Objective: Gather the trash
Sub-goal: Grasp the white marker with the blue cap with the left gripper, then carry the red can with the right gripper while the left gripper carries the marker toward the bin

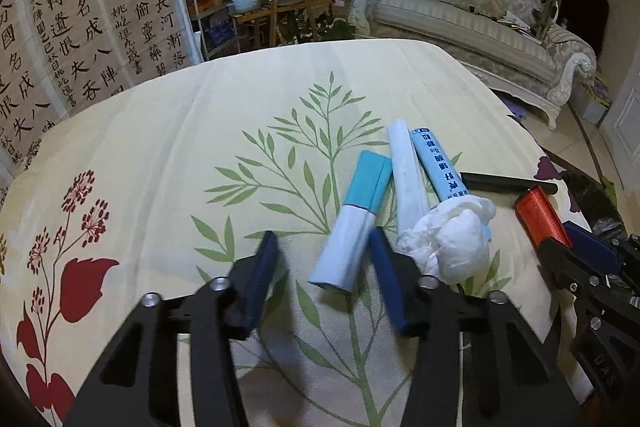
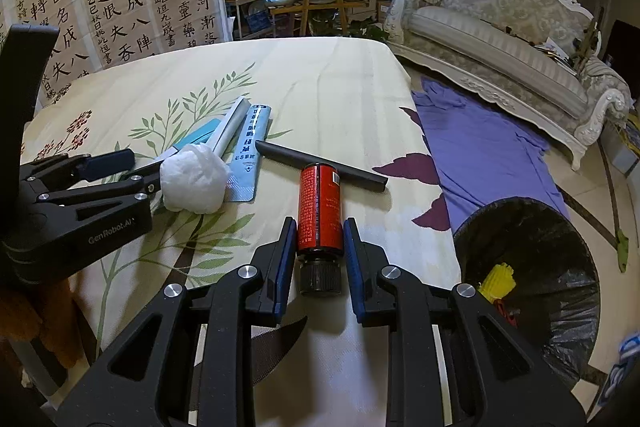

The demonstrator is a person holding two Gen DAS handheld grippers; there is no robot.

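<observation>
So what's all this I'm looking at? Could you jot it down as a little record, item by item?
surface: flowered tablecloth
left gripper: jaws apart, the teal-and-white box beside its right finger, not gripped
right gripper: closed on the red bottle
other trash: tissue wad, blue sachet, white roll, black stick
bin: black-lined, beside the table on the floor, something yellow inside
</observation>
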